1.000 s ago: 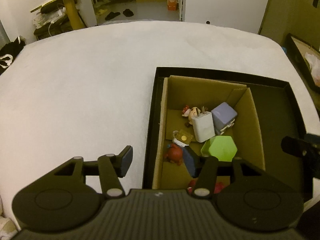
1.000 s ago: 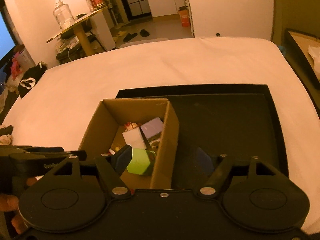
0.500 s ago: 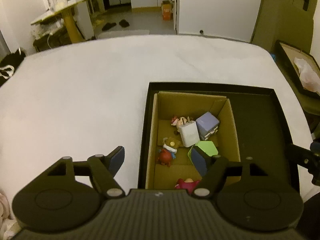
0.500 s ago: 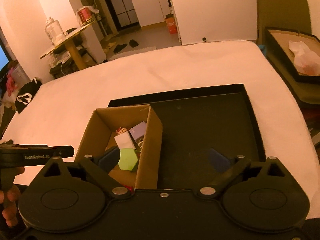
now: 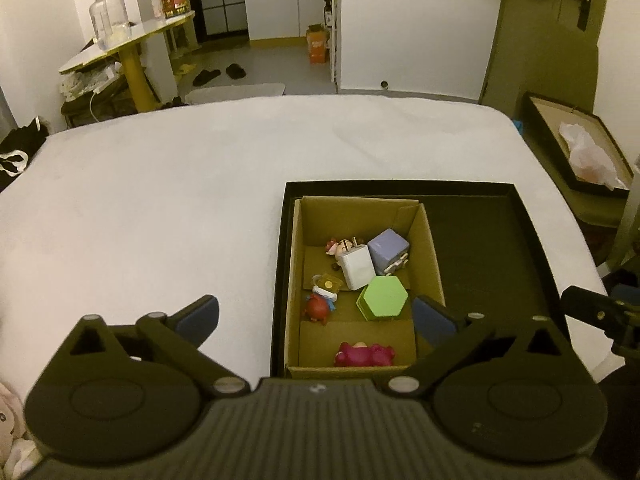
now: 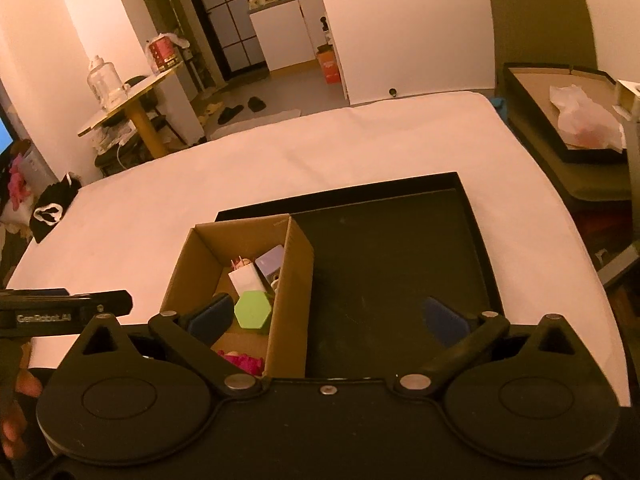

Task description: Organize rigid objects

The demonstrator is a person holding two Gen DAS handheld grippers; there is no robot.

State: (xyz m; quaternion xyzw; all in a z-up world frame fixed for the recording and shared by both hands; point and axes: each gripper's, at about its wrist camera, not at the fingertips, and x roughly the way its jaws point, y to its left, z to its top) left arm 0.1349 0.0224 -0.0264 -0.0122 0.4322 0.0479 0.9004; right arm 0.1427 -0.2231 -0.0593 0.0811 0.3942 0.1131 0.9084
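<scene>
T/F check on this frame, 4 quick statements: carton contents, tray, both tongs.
1. The green hexagonal box lies inside the brown cardboard carton. True.
2. The carton stands in the right half of the black tray. False: left half; the right half is bare.
3. The left tongs hold the white charger block. False: nothing is between them; they are opening.
4. The right tongs are open. True.

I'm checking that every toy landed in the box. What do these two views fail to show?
- Pink toy: in the right wrist view, mostly behind the right gripper.
- Figurine: in both views half behind the white charger; too small to identify.
- Box: the right wrist view misses its left floor, where the red toy lies.
- Tray: near edge behind both grippers.
</scene>
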